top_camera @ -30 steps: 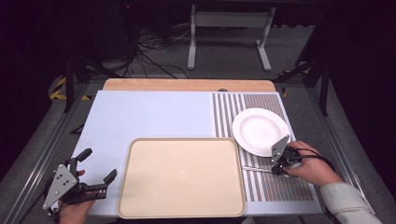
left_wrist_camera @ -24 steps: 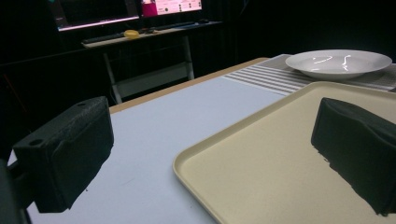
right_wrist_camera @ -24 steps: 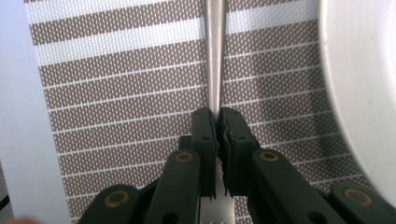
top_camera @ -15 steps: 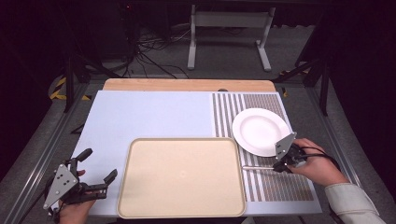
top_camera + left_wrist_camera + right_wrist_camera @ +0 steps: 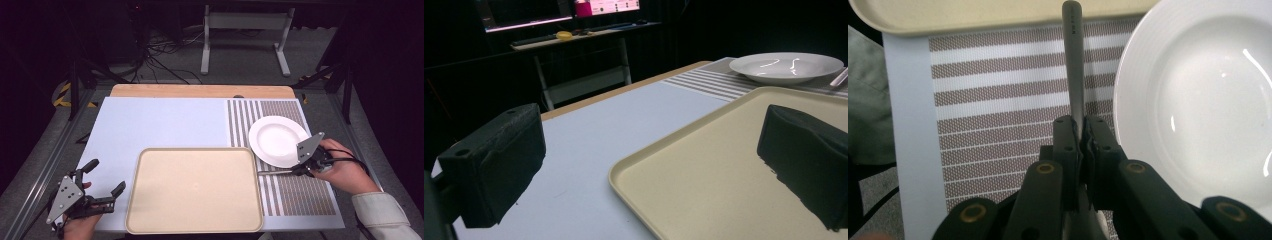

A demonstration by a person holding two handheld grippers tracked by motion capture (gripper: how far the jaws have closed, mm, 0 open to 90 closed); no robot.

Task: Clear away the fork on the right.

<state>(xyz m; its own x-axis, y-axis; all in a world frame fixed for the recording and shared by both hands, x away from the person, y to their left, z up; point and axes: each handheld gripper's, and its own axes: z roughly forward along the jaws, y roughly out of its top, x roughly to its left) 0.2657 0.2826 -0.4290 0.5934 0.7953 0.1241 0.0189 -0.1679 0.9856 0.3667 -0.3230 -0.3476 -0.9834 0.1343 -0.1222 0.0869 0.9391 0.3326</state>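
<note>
One slim grey utensil handle sticks out past the right gripper, pinched between its fingers; beside them sits one white plate. The left gripper fingers gape beside one tray.

Utensil business end hidden in right gripper; type unclear.

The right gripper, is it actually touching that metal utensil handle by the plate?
Touching. In the right gripper view, the right gripper has its jaws shut on the grey metal utensil handle, which sticks out past them over the striped mat.
</note>
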